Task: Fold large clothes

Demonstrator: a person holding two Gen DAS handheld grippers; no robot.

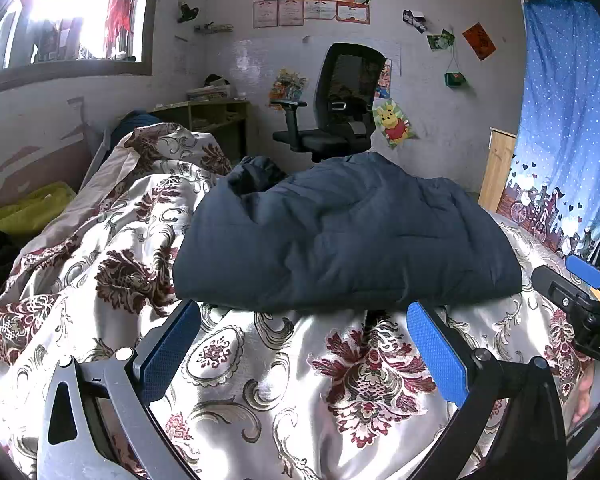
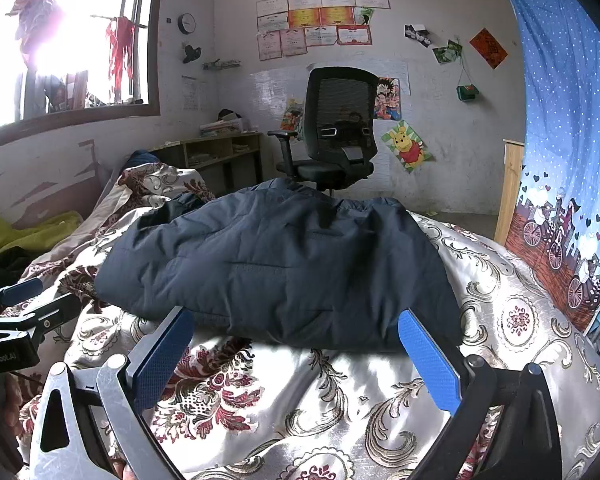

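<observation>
Lying on the floral bedspread, the navy padded jacket already looks doubled over into a thick, roughly rectangular bundle, so most of the folding seems done. The left gripper and right gripper hover just short of its near edge, the 2 with jaws wide apart and empty. Perhaps 1 more fold or a tidy remains.
</observation>
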